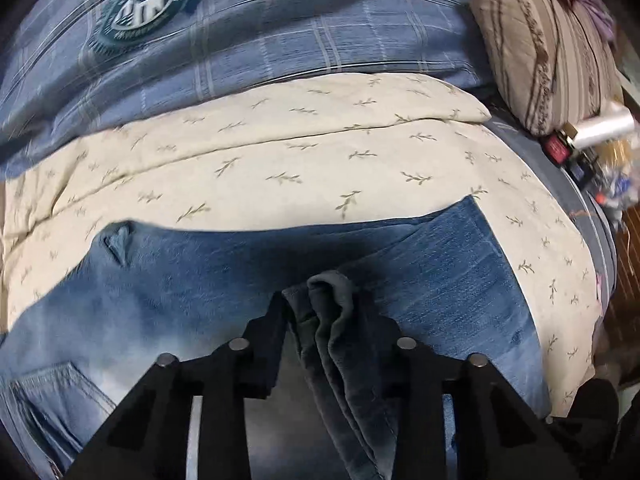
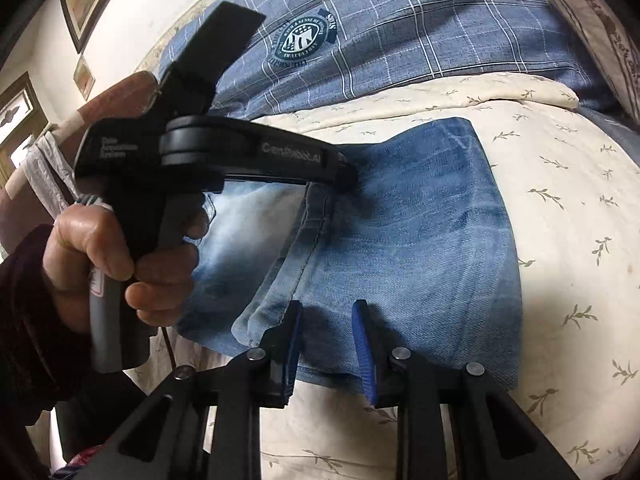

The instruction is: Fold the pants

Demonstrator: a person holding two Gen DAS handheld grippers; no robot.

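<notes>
With the jeans lying on the cream bedspread, the left gripper pinching a bunched denim fold should carry it level across, while the right gripper, spread above the near hem, holds the layers flat.

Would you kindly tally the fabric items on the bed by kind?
Jeans: 1
Cream leaf-print quilt: 1
Blue plaid cover: 1
Striped pillow: 1
Total: 4
</notes>
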